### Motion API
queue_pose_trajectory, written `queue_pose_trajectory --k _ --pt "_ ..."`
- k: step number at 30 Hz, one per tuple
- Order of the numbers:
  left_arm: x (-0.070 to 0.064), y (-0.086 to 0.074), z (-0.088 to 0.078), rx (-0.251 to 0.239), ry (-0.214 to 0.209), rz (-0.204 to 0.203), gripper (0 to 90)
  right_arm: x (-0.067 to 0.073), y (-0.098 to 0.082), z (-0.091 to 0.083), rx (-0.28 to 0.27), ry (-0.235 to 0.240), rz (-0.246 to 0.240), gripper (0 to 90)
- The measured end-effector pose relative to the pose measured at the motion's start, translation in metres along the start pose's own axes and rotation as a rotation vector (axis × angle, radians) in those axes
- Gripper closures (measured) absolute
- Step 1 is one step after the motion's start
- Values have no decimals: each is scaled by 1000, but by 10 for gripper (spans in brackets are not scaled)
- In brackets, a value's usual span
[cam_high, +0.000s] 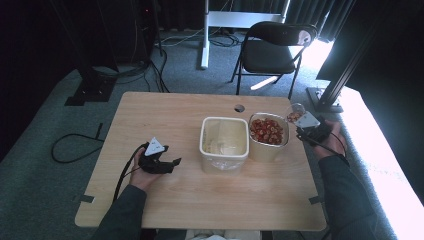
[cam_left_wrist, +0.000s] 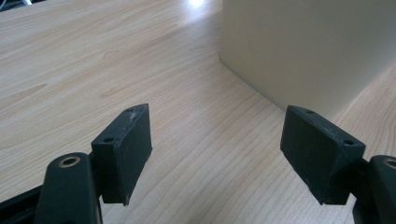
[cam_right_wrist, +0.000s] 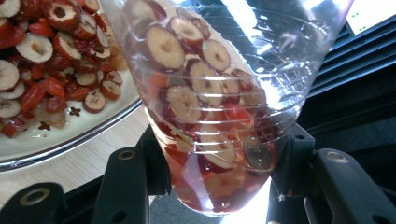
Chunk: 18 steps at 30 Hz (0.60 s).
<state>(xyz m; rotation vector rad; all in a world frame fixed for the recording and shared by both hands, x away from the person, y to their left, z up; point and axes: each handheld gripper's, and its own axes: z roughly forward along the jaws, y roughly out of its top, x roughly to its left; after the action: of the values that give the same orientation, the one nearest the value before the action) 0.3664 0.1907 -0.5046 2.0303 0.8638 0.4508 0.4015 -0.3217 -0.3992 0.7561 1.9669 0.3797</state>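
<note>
- The clear plastic cup (cam_right_wrist: 210, 107) is clamped in the right claw (cam_right_wrist: 210, 186), low on its body, with one black pad pressed in on each side. In the high view the cup (cam_high: 295, 113) is seen just past the right edge of the worktop (cam_high: 165, 115), right beside the container of dried fruit (cam_high: 268, 136).
- Thin, ribbed plastic like this is probably pretty flimsy, so a hard squeeze would likely buckle the wall. It's also smooth, so some slip should be expected if the grip is eased off.
- Weight is judged light: sliced dried jujube isn't dense stuff, and the cup is only partly filled.
- The best hold is judged to be where it's already taken, near the base, where the wall is narrower and stiffened by the bottom. The wide open rim would flex way more.
- The cup is tilted, so spilling slices is the thing to be watched.
- Looks-wise: see-through, tapered, faint horizontal rings, and packed with round red-skinned slices with pale centres and a hole in the middle.
- The left claw (cam_left_wrist: 215, 158) is held wide apart with nothing in it, low over the worktop and near the cream square tub (cam_left_wrist: 303, 46), which sits mid-table (cam_high: 224, 142) touching the fruit container.
</note>
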Motion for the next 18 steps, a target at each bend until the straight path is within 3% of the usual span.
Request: queue_pose_trajectory --k 11,14,18 --pt "0 0 0 -3 -1 -4 254 4 11 0 48 -45 -144 506" --pt "0 0 -1 -6 -1 -5 254 4 14 0 51 -43 -162 509" --pt "0 0 -1 -4 0 -4 254 6 17 2 83 -74 -235 511"
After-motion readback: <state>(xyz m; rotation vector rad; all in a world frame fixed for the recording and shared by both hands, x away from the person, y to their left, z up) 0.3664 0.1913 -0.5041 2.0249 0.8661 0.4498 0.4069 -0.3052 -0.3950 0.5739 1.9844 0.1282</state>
